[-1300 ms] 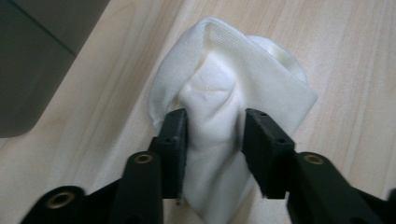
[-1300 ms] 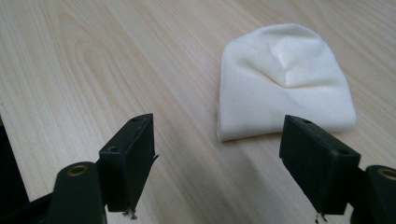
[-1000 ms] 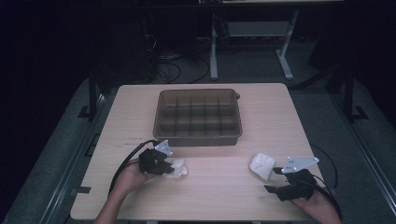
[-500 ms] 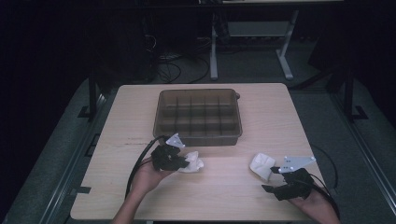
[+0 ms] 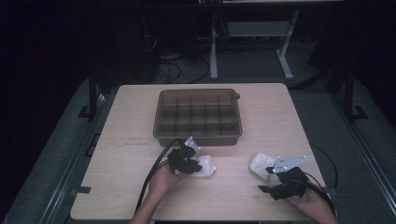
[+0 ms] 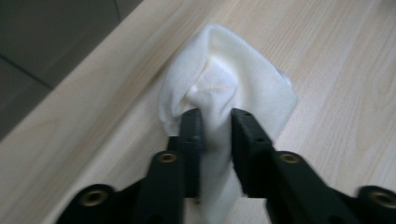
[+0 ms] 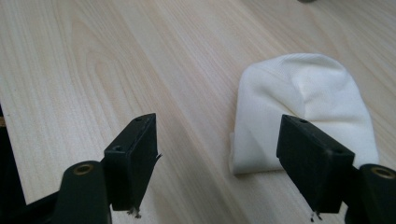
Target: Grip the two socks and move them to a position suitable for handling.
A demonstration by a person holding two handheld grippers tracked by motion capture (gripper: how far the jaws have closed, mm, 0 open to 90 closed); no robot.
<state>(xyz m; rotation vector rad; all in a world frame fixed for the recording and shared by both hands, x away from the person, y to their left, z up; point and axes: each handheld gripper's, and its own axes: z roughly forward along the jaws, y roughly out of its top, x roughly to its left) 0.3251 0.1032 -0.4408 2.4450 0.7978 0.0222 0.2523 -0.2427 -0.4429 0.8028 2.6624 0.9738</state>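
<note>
at the near right of the pale wood-grain surface [image 5: 116,186], the right tool [image 7: 219,158] rests low in the person's hand with its jaws spread wide and nothing between them; a folded white cloth bundle [image 7: 303,116] lies just beyond its far jaw, apart from the pads, likely waiting its turn. left of it, near the middle, the left tool [image 6: 215,135] has a second crumpled white cloth [image 6: 224,88] between its jaws. those jaws have just been opening, and the cloth bulges up between the pads, which stand close at its sides, so the hold looks slackened, probably to set it down. the left hand [image 5: 163,179] reaches forward and rightward, wrist low. farther off sits the brown plastic divided tray [image 5: 198,135], its compartments apparently empty, a likely destination.
</note>
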